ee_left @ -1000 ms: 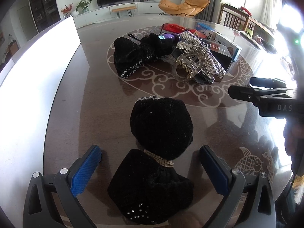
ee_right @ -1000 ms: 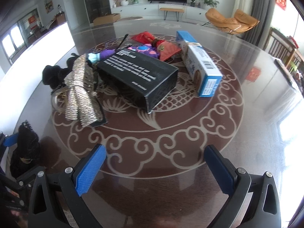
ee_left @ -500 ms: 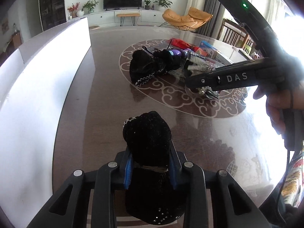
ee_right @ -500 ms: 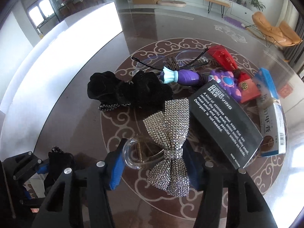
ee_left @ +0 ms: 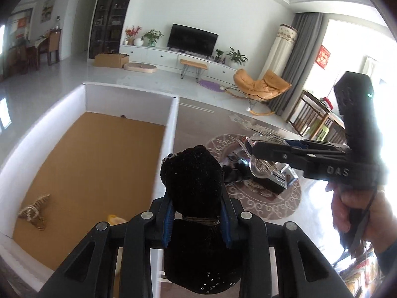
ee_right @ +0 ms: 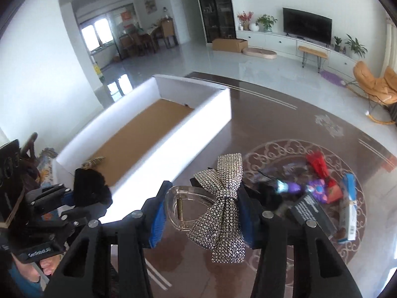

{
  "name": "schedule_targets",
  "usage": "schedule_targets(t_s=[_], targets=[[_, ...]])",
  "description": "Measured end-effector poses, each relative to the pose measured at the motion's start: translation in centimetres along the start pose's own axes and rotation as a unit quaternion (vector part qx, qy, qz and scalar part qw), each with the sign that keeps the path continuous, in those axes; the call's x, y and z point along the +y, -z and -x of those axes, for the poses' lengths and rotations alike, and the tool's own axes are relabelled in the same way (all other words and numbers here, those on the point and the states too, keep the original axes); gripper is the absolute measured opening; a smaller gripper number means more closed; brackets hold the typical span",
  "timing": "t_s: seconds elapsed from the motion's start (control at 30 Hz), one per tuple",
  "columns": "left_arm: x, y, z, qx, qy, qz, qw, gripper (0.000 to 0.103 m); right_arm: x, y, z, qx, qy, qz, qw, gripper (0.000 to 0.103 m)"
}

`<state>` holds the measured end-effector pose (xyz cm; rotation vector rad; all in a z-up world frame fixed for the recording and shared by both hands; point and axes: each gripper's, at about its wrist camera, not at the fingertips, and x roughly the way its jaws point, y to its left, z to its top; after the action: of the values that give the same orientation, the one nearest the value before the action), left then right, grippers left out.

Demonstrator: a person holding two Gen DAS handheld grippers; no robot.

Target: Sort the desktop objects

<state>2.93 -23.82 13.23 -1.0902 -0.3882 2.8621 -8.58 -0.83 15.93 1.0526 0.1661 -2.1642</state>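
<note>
My left gripper (ee_left: 196,213) is shut on a black velvet hair bow (ee_left: 192,173) and holds it in the air beside the white box (ee_left: 171,124). In the right wrist view this same left gripper (ee_right: 67,193) with the black bow (ee_right: 89,186) hangs over the box's near end. The jaws of my right gripper (ee_right: 202,213) are closing, and their blue pads press on a rhinestone bow hair clip (ee_right: 223,211) with a clear claw, raised above the dark table (ee_right: 248,129). From the left wrist view, the right gripper (ee_left: 255,149) carries that clip (ee_left: 263,168).
Inside the white box (ee_right: 198,121) lie a gold bow (ee_left: 34,211) and a yellow item (ee_left: 114,219) on its brown floor. On the table's round pattern remain a black carton (ee_right: 310,213), a blue-white carton (ee_right: 349,211), a red item (ee_right: 318,164) and purple toys (ee_right: 317,188). A hand (ee_left: 347,213) grips the right tool.
Both grippers closed on their bows, the left on the black one, the right on the rhinestone clip. Both then rose off the table and swung toward the white box.
</note>
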Motion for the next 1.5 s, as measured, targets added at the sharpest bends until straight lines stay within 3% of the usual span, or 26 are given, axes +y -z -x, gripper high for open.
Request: schedule_targets(t_s=[0.17,0.3,0.4,0.47,0.5,0.53,0.57,0.67,0.73,0.77,0.9,0.93,0.97,1.07,1.13,1.3,1.5], targets=[[8.6,-0.7,-0.8,0.037,-0.081,0.053,0.9946,0.031,9.7,-2.5,-4.2,-0.017,-0.085,0.034,0.996,0.05],[12.9,0.6,-2.8,0.078,-0.115,0.093,0.9859,0.032,15.3,-2.8,-9.0,-0.016,-0.1,0.07,0.992,0.05],[14.4,1.9,-3.9,0.115,-0.155,0.107,0.9753,0.044,17.0,-2.0,-12.5,0.025,-0.114,0.069,0.991,0.054],[14.7,2.4,-4.0,0.12,-0.166,0.106,0.9731,0.064,16.8,-1.5,-13.6,0.047,-0.13,0.044,0.989,0.066],[14.7,2.6,-3.9,0.117,-0.17,0.104,0.9728,0.072,16.5,-1.3,-13.4,0.042,-0.14,0.033,0.989,0.07],[14.5,2.6,-3.7,0.109,-0.178,0.103,0.9726,0.08,16.1,-1.2,-12.8,0.032,-0.146,0.028,0.988,0.081],[14.4,2.8,-3.1,0.098,-0.184,0.101,0.9728,0.08,15.7,-1.0,-12.1,0.021,-0.145,0.029,0.989,0.09],[12.6,2.7,-1.5,0.059,-0.181,0.086,0.978,0.08,13.8,-0.1,-9.5,-0.012,-0.113,0.048,0.992,0.094],[10.0,2.3,-0.4,0.029,-0.157,0.07,0.9847,0.08,12.1,1.2,-7.4,-0.042,-0.065,0.071,0.994,0.098],[8.5,2.0,0.0,0.018,-0.14,0.06,0.9882,0.08,10.9,2.1,-6.4,-0.056,-0.035,0.079,0.995,0.103],[0.8,1.4,0.9,-0.002,-0.039,0.017,0.9991,0.081,4.8,6.7,-3.4,-0.078,0.069,0.07,0.992,0.103],[-1.5,1.5,1.0,0.001,-0.007,0.006,1.0,0.086,3.1,8.2,-2.8,-0.077,0.089,0.057,0.991,0.103],[-3.7,1.7,1.0,0.007,0.023,-0.007,0.9997,0.094,1.1,9.5,-2.4,-0.072,0.108,0.043,0.991,0.103],[-9.6,3.0,-0.9,0.024,0.072,-0.045,0.9961,0.101,-4.8,13.6,-1.9,-0.025,0.179,-0.01,0.983,0.103],[-12.5,4.4,-3.4,0.042,0.071,-0.072,0.994,0.101,-8.4,16.0,-1.3,0.002,0.207,-0.056,0.977,0.103],[-16.1,8.7,-11.4,0.079,0.023,-0.111,0.9904,0.101,-14.6,20.7,0.8,0.027,0.232,-0.151,0.961,0.103],[-18.1,9.8,-17.5,0.089,-0.023,-0.131,0.9871,0.1,-16.7,22.3,1.5,0.029,0.245,-0.162,0.956,0.103]])
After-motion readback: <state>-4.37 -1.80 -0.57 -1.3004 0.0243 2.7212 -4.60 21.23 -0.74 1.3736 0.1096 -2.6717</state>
